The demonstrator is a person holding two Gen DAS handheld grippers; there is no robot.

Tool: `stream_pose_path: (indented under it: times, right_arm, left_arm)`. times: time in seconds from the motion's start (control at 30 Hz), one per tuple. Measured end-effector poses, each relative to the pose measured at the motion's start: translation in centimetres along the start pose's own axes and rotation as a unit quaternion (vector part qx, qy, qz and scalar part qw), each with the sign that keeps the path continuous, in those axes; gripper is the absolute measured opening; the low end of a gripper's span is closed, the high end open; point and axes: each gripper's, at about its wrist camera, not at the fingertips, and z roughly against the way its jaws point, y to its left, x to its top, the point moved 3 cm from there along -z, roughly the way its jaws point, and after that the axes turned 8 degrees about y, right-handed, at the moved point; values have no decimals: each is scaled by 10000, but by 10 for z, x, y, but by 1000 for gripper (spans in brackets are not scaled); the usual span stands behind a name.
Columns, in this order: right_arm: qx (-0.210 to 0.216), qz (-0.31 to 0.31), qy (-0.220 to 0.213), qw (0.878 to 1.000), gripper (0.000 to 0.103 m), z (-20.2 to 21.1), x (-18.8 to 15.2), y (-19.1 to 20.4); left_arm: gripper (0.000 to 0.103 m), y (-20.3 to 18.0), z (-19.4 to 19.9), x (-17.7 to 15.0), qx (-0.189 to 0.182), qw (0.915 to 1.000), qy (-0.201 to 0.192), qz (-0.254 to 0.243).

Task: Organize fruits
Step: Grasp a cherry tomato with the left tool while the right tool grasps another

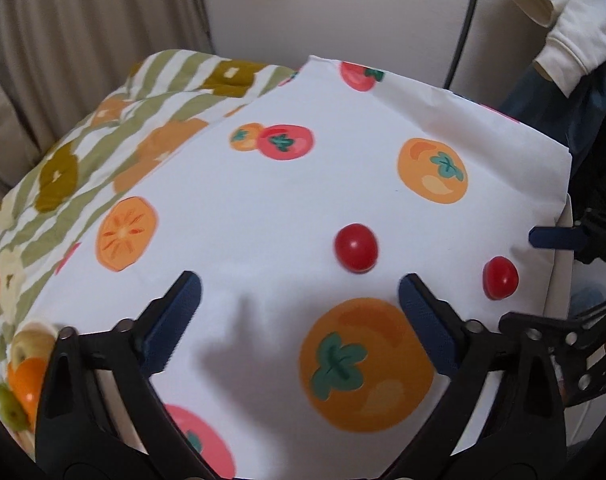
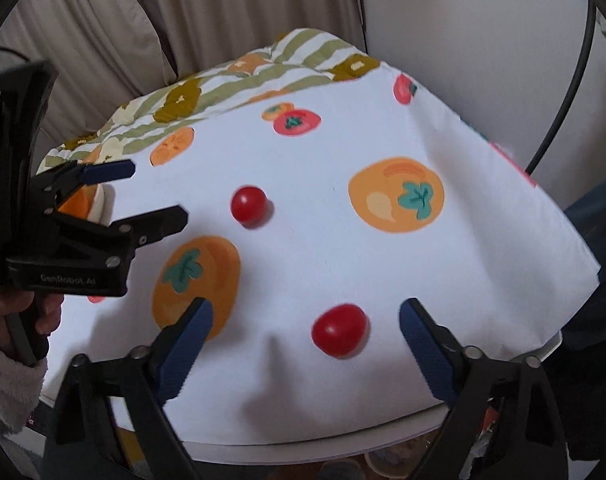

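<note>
In the left wrist view, the left claw [image 1: 299, 296] stands spread wide above the surface [image 1: 263, 208], which is covered by a white cloth printed with orange and red persimmons, and it pinches nothing. A small, glossy red cherry tomato [image 1: 356, 247] lies on the cloth just beyond the blue-padded fingertips, nearer the right one. A second small red cherry tomato [image 1: 499, 278] lies further right, near the cloth's edge, apart from the first. At the lower left edge a bowl of green and orange fruit [image 1: 17, 376] shows partly. In the right wrist view, the right claw [image 2: 305, 322] is likewise spread wide, with the second tomato [image 2: 339, 330] lying on the cloth between its blue pads, touching neither. The first tomato [image 2: 248, 203] lies further off to the left, close to the left claw [image 2: 159, 190], which enters from the left with its fingers apart.
</note>
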Motion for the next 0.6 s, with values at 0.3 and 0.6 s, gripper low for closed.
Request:
stream_pose_path:
  times: [0.3, 0.6]
  right_arm:
    - [-147, -19, 195, 9997, 73, -10, -14, -9]
    - [-154, -4, 255, 9996, 66, -18, -14, -13]
  left_arm:
    - [82, -21, -25, 13, -104, 9995, 18, -312]
    - [54, -34, -43, 12, -119, 9981, 141, -588]
